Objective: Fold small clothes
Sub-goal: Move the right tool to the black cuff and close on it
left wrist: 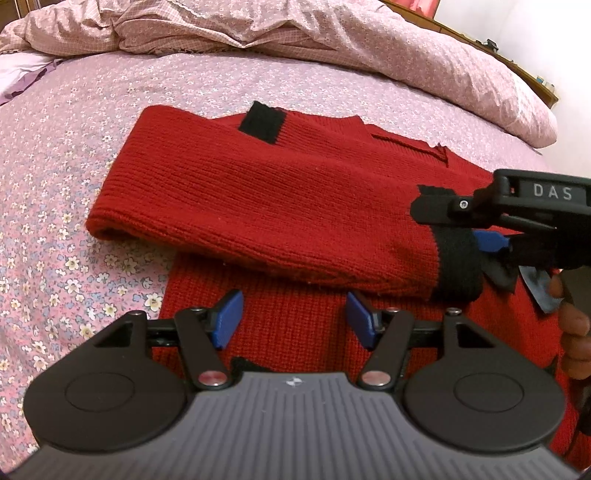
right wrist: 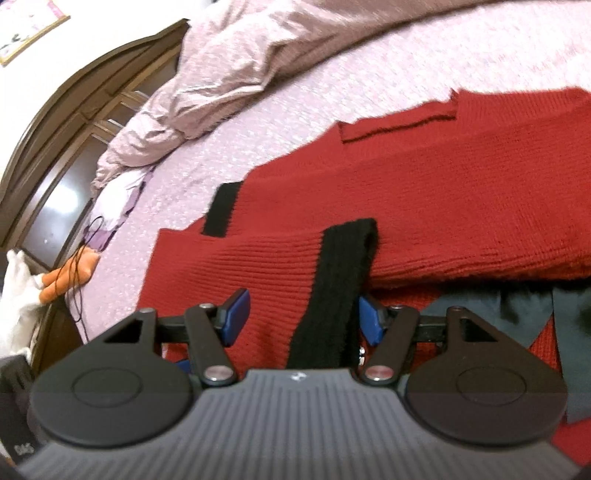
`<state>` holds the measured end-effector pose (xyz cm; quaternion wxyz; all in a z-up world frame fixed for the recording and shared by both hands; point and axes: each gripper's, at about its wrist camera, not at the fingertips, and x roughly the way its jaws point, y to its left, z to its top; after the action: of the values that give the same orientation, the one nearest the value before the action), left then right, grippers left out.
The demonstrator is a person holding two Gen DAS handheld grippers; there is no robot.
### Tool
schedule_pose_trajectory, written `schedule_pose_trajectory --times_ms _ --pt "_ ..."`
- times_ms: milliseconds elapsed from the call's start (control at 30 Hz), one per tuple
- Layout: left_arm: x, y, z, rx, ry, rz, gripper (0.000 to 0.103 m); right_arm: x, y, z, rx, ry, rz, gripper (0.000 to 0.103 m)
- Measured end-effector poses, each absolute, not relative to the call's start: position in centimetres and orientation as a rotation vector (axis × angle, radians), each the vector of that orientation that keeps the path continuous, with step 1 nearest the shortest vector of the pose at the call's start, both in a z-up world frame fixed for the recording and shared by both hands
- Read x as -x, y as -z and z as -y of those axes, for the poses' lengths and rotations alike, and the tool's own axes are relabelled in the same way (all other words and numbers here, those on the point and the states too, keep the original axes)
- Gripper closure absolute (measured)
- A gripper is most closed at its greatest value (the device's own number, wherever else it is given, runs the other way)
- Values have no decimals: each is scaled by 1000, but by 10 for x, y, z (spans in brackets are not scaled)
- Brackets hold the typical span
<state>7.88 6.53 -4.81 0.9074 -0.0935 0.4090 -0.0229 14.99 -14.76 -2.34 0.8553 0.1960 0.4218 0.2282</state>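
Left wrist view: red sweater (left wrist: pixel 288 192) lies across the middle of the frame on a floral bedsheet (left wrist: pixel 74 177).
Sleeve: one sleeve (left wrist: pixel 258 206) is folded across the sweater body, running from centre left to centre right; its black cuff (left wrist: pixel 456 264) sits at the right.
Second cuff: another black cuff (left wrist: pixel 262 122) shows at upper centre, at the sweater's far edge.
Left gripper (left wrist: pixel 293 319): lower centre, blue pads (left wrist: pixel 229 317) spread wide apart, nothing between them; red knit lies beneath.
Right gripper (left wrist: pixel 491 240): enters from the right edge, at the sleeve cuff; whether it is clenched cannot be told from this view.
Quilt (left wrist: pixel 332 33): bunched along the top of the frame.

Right wrist view: sweater (right wrist: pixel 424 192) fills centre and right.
Right gripper (right wrist: pixel 304 321): lower centre, jaws spread; the black cuff (right wrist: pixel 343 280) and red sleeve (right wrist: pixel 258 277) lie between the pads (right wrist: pixel 234 319), no squeeze visible.
Dark cloth (right wrist: pixel 517 314): lower right, on the sweater.
Headboard (right wrist: pixel 70 140): dark wood, upper left.
Orange and white items (right wrist: pixel 55 280): left edge, too unclear to identify.
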Motion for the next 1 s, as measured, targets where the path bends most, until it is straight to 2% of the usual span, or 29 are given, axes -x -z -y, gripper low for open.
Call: schedule_pose_trajectory --times_ms 300,700,733,767,800,1000 --pt "-79 49 -62 180 49 -841 34 -137 13 130 -250 -472 -849 39" --pt "-79 49 -64 190 47 -838 34 -145 22 117 -228 -498 -875 39" --pt "-79 49 -64 185 48 -837 34 -148 24 117 -226 -499 -883 55" --pt "-80 48 -63 177 52 -836 34 -148 25 115 -227 -508 -892 82" --pt "-80 47 -63 172 55 -833 34 -150 25 113 -228 -514 -901 91" --pt "-87 43 -70 206 89 -761 34 -160 -15 108 -253 -567 -821 92"
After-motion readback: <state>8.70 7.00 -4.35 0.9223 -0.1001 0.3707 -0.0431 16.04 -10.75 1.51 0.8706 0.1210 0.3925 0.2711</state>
